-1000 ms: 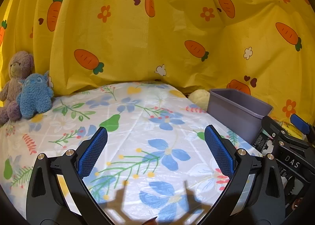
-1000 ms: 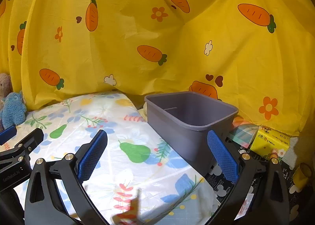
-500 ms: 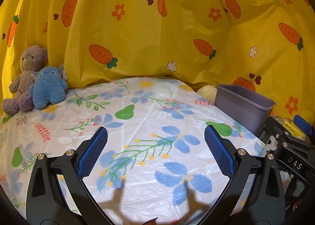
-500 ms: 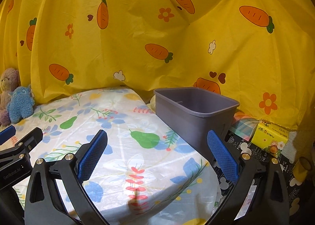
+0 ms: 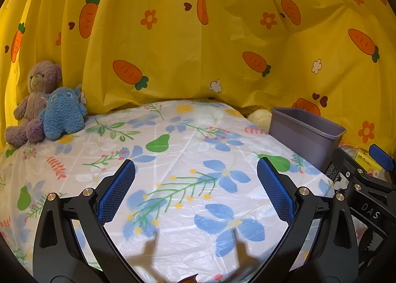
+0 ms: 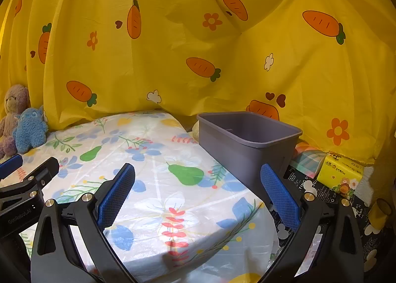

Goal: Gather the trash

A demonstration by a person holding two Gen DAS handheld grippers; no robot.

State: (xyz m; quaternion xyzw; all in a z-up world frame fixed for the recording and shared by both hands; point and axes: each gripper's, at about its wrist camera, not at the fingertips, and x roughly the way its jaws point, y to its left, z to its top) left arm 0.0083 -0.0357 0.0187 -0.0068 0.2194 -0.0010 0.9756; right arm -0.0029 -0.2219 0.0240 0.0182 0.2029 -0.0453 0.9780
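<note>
A grey-purple plastic bin [image 6: 250, 139] stands just off the right side of a table covered in a floral sheet [image 6: 160, 184]; in the left wrist view the bin [image 5: 304, 134] is at the right. Its inside looks empty as far as I can see. My left gripper [image 5: 195, 193] hovers open over the floral sheet [image 5: 188, 164], nothing between its blue pads. My right gripper [image 6: 198, 193] is open too, above the table's right front corner, with the bin just ahead of its right finger. No loose trash shows on the sheet.
Two plush toys, a purple bear [image 5: 34, 99] and a blue creature [image 5: 63, 114], sit at the table's far left. A yellow carrot-print curtain [image 5: 198, 35] closes the back. Right of the bin lie a yellow tissue pack [image 6: 341, 174] and printed dark packaging [image 6: 307, 189].
Both grippers have pulled back and risen, so more of the sheet and the plush toys come into view and the bin looks smaller. Both stay open.
</note>
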